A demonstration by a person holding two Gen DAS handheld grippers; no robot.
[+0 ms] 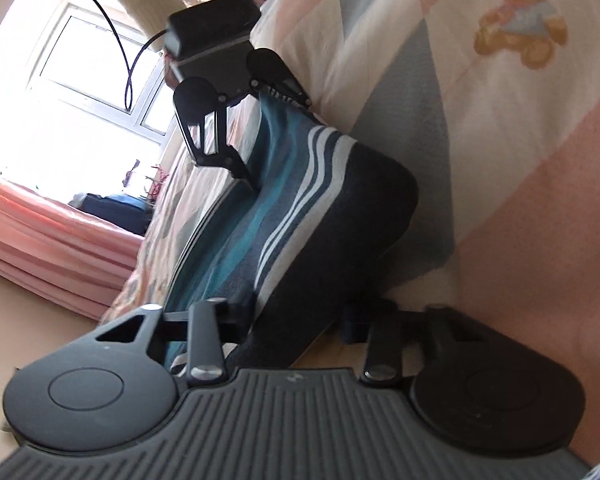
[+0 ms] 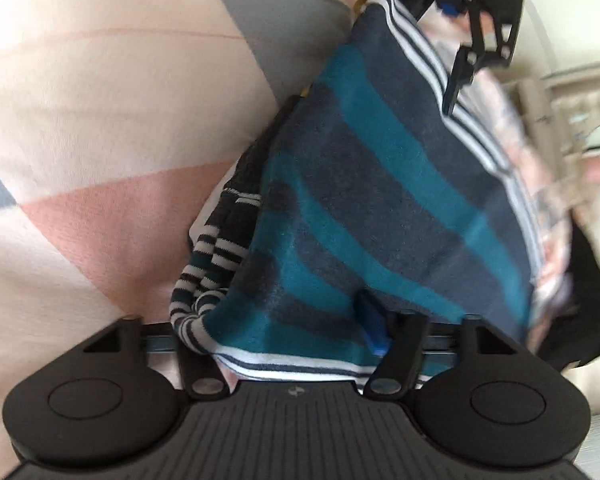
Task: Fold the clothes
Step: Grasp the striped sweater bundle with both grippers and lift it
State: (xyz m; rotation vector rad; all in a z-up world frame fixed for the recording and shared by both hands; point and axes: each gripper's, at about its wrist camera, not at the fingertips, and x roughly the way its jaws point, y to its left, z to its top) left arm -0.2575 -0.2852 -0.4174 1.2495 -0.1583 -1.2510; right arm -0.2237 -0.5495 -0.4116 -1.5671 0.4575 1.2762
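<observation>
- Striped sweater (image 2: 380, 200) is hanging stretched btwn both grippers, just above the pink-and-grey bedsheet (image 1: 520, 200).
- Left gripper (image 1: 296, 322) is pinching one edge; right gripper (image 2: 300, 340) is clamping the other.
- Judgement: keeping both edges level & taut while lowering should be avoiding creases.

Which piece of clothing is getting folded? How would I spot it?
Look at the bed sheet with big pink, cream and grey patches. Hanging above it, between the left gripper and right gripper, is the striped garment. Nothing else has teal and navy bands with thin white stripes.
</observation>
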